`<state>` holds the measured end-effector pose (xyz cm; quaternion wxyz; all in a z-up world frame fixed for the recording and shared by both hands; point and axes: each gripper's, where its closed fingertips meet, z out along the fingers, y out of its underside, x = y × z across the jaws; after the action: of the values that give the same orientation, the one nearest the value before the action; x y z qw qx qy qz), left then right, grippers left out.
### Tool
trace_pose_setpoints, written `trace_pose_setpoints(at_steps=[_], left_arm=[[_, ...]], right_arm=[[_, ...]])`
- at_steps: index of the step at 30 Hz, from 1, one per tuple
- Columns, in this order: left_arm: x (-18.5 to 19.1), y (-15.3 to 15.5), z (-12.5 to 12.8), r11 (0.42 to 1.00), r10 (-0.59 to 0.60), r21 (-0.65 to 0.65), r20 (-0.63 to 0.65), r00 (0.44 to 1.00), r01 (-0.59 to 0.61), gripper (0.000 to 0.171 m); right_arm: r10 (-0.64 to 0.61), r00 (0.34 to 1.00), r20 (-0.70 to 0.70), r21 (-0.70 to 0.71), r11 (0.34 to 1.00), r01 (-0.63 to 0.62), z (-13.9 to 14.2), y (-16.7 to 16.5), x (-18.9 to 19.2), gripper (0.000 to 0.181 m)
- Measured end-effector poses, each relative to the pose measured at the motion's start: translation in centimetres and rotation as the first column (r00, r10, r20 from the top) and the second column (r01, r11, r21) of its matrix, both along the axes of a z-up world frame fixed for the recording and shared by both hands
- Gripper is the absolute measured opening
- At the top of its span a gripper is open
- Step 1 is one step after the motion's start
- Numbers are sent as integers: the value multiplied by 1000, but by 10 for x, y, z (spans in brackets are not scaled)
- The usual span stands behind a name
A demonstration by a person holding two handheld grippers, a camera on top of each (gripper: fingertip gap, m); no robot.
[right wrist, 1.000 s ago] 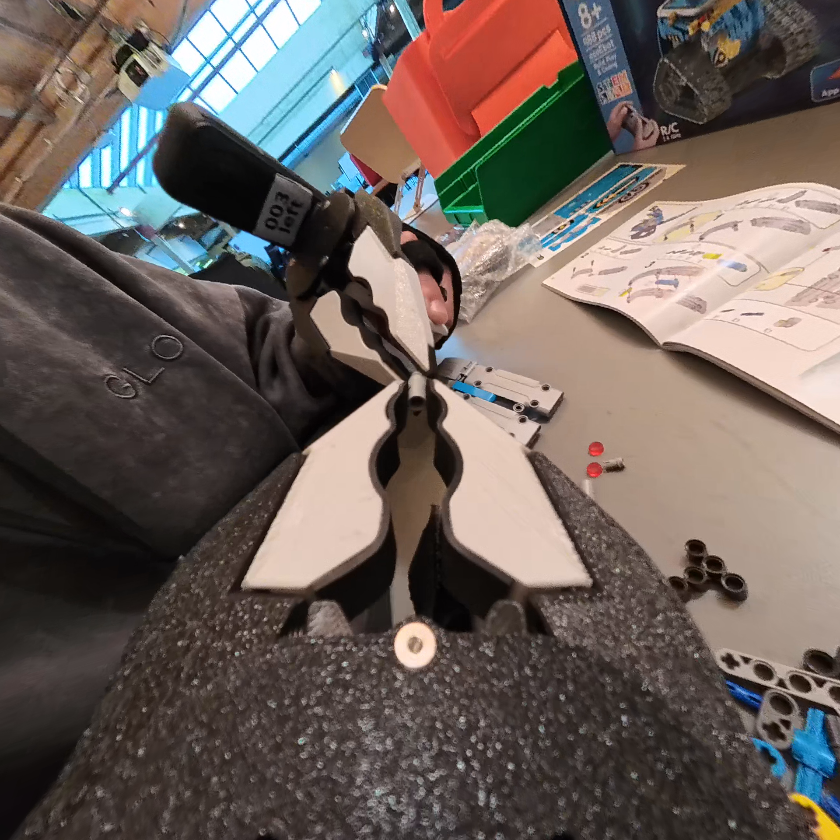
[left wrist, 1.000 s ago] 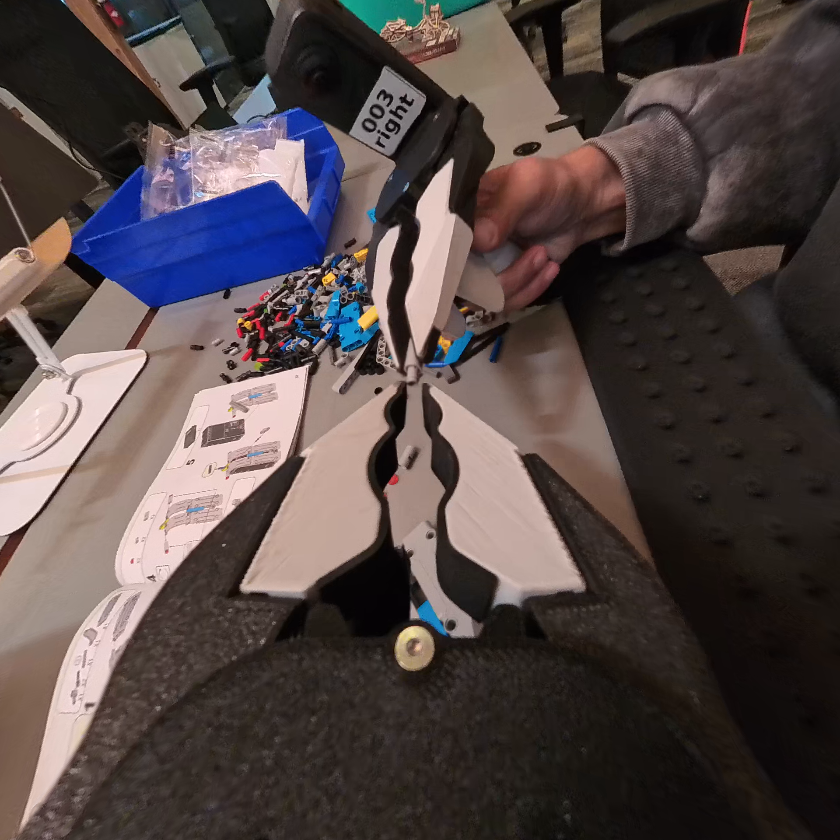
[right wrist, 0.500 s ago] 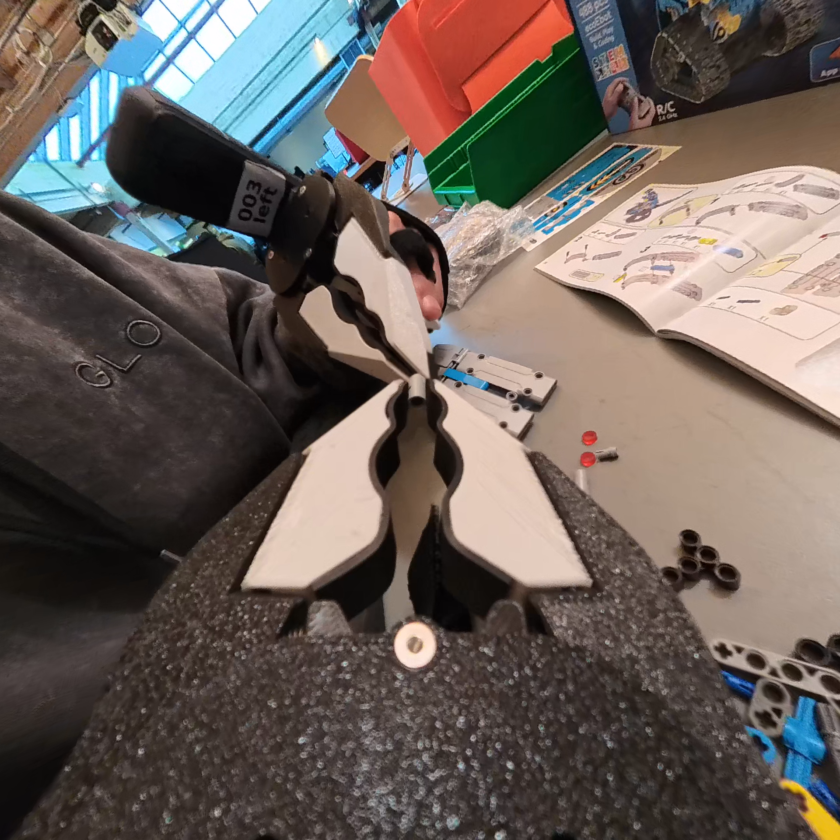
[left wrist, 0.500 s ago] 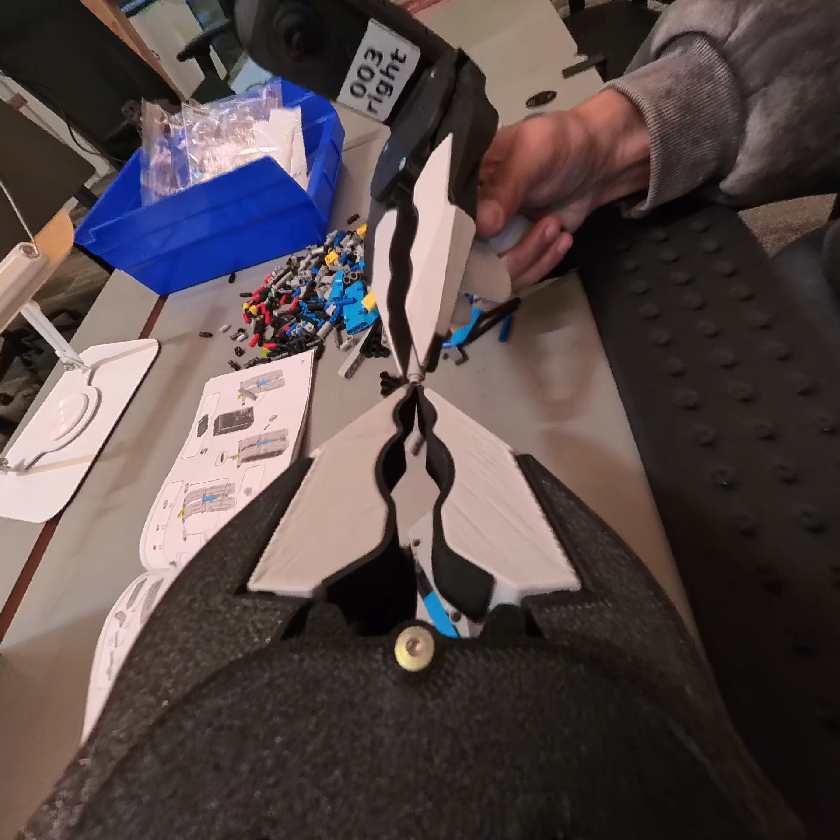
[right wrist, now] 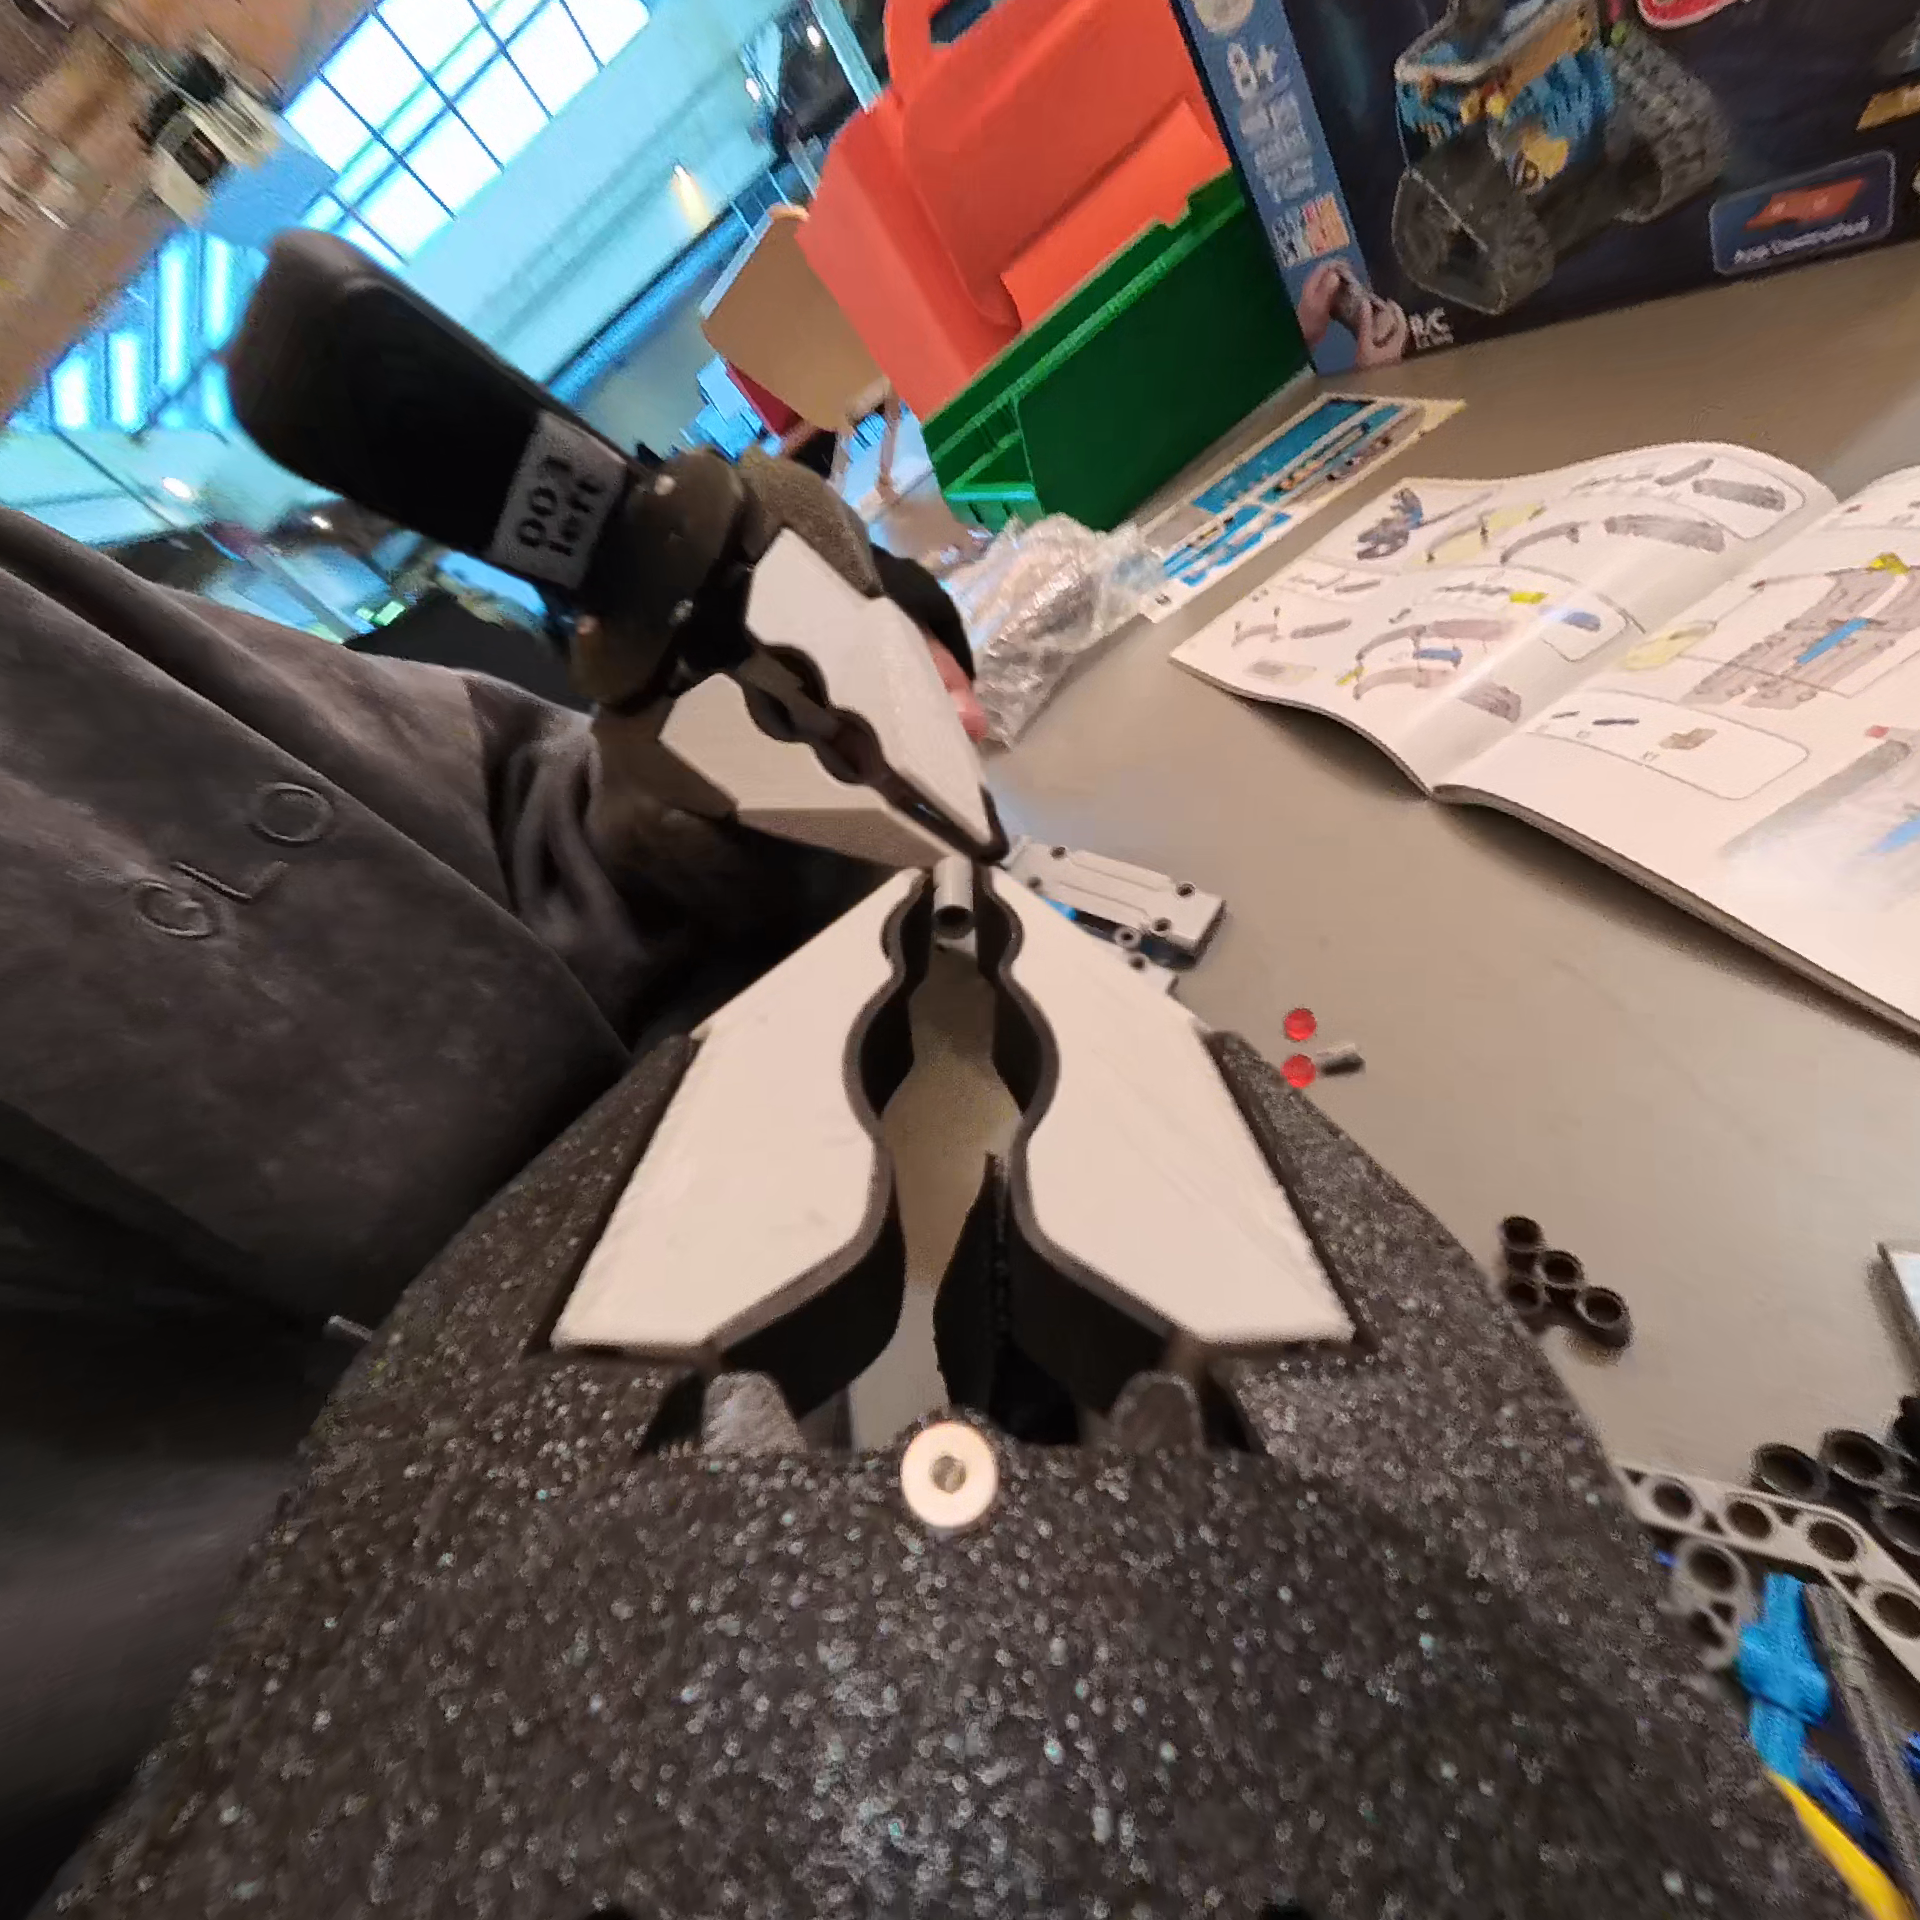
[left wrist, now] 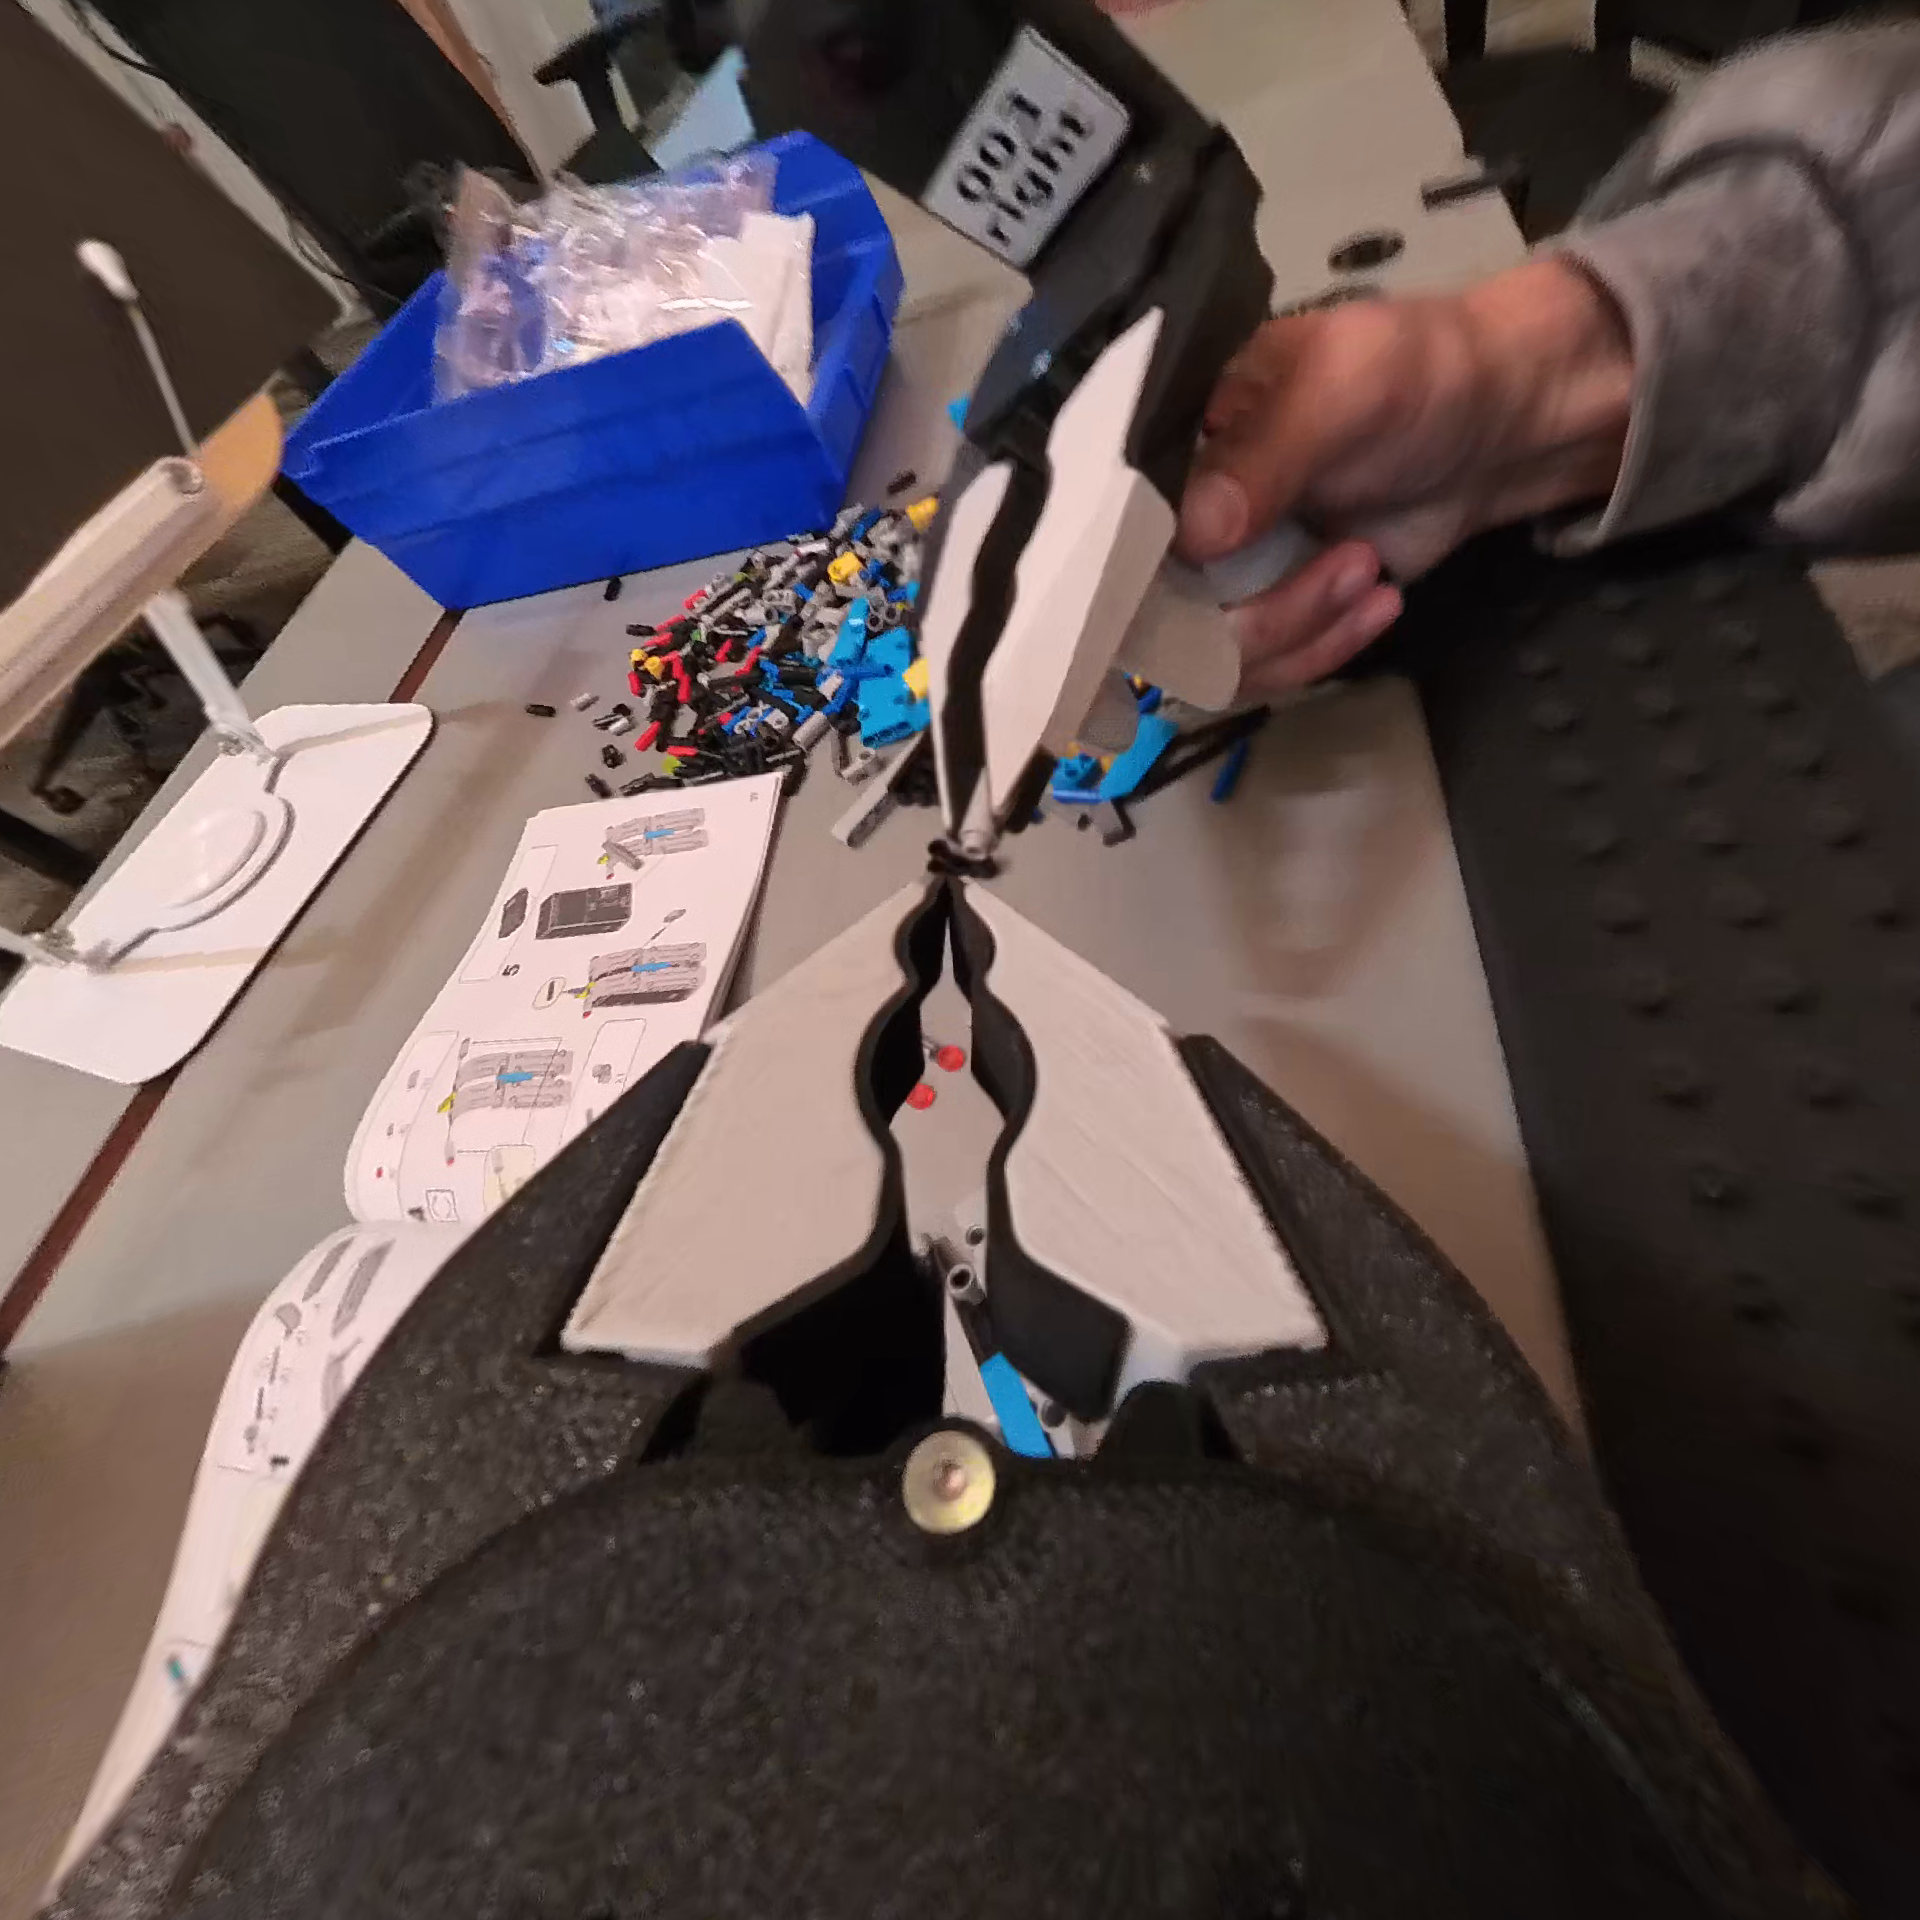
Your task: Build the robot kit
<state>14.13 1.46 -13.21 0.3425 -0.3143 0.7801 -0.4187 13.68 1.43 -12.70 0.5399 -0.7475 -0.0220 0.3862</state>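
My right gripper (right wrist: 954,883) is shut on a short grey tube piece (right wrist: 954,906) that stands up between its fingertips. My left gripper (right wrist: 982,844) comes in from the upper left with its jaws shut, and its tips touch the top of the tube. In the left wrist view the left gripper (left wrist: 948,885) points up at the right gripper (left wrist: 971,826), which comes down from above with the tube (left wrist: 974,828) at its tips. Both are held above the grey table (left wrist: 1299,935). A hand (left wrist: 1403,447) holds the right gripper.
A blue bin (left wrist: 582,468) of plastic bags stands behind a pile of small parts (left wrist: 790,665). An open instruction booklet (right wrist: 1558,665) lies by a flat grey assembly (right wrist: 1122,899), red studs (right wrist: 1299,1023) and black rings (right wrist: 1558,1278). A toy box (right wrist: 1558,156) stands far off, a black chair (left wrist: 1714,1039) on the right. Both grippers' tips are close together, under 4 cm apart.
The left gripper has tilted lower and flatter against the right one's tips. Both stay shut and tip to tip, with the tube still in the right gripper.
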Motion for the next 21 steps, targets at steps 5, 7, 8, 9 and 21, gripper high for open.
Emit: trace_pose_setpoints(at_steps=[5,7,8,9,21], left_arm=[[-8,-1,10,1000,8,-30,64,998,-6,0],[-10,-7,15,998,-12,-54,79,997,16,0],[-11,-10,17,997,-23,-73,77,997,29,0],[-11,-12,18,995,-32,-96,76,997,39,0],[0,13,-3,991,70,-110,-37,997,-73,0]], right_arm=[[39,995,-96,42,999,-35,14,-5,0,6],[48,997,-67,28,999,-46,9,-5,-3,6],[60,996,-65,24,998,-59,9,-6,-7,6],[66,996,-62,23,998,-65,8,-5,-9,6],[-166,977,136,-42,984,173,-15,6,28,7]])
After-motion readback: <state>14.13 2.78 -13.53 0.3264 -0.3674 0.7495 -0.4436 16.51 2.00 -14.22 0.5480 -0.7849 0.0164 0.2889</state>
